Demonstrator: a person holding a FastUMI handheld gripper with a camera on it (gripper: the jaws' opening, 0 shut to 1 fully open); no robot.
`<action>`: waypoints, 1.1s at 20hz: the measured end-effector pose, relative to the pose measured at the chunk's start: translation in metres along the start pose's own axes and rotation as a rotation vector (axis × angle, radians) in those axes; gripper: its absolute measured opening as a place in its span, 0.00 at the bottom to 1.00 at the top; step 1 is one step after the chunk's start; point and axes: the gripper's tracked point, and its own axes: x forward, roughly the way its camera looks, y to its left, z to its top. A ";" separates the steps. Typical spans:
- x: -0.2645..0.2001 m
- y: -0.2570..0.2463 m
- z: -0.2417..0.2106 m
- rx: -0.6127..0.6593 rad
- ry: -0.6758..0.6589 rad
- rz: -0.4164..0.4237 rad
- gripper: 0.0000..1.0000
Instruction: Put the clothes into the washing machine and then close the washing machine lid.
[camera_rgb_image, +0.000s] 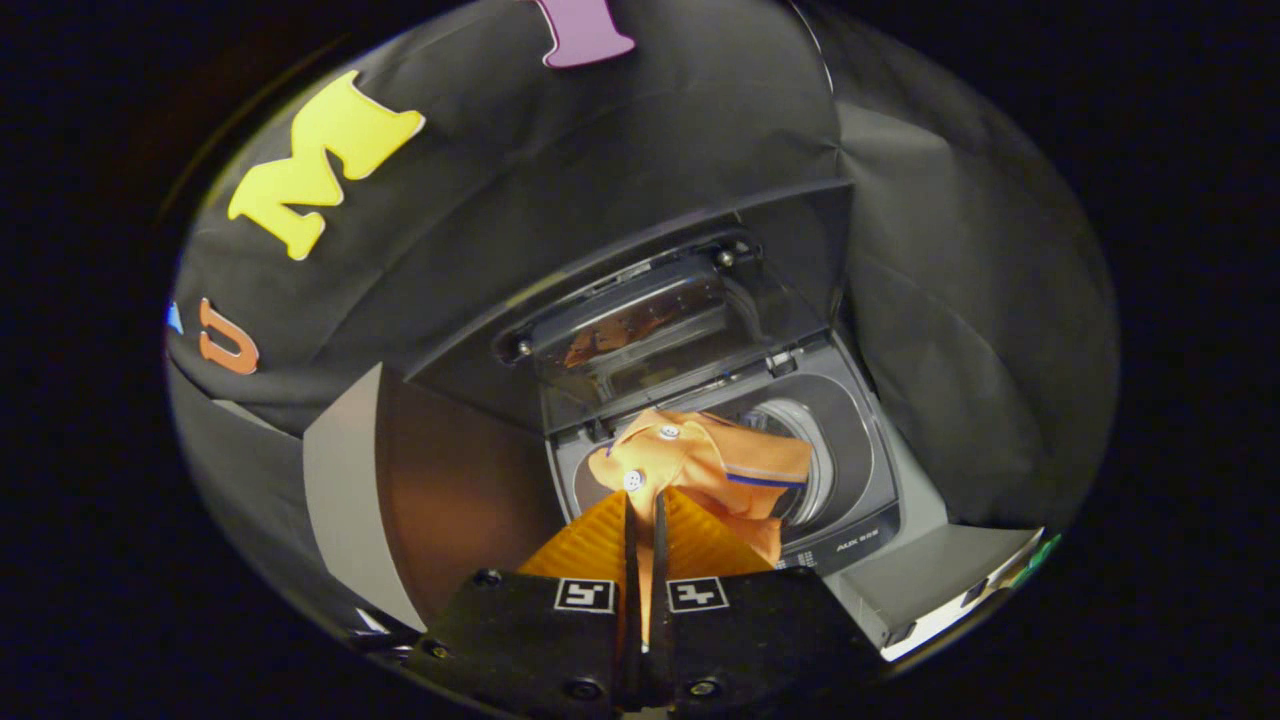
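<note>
Claw (643, 505) clenched on orange shirt (700, 465), fingers nearly together with cloth pinched between. Shirt bunched just ahead of fingertips, hanging over washing machine (850, 490) opening, above drum (800, 440) rim. Lid (640, 330) propped up behind, open.

Likely risks: letting go too early, leaving collar or sleeve draped over the rim and caught once lid drops; cloth snagging on a finger on release; lid knocked down before shirt sits inside.

Hard to make out: drum depth, hidden behind shirt; whether anything already lies within; how much shirt hangs below the fingers; lid hinge partly lost in glare.
</note>
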 end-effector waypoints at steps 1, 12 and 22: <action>0.006 -0.002 -0.002 -0.012 0.009 -0.006 0.06; 0.064 -0.024 -0.016 -0.119 0.075 -0.115 0.09; 0.050 -0.027 -0.009 -0.273 0.018 -0.201 0.26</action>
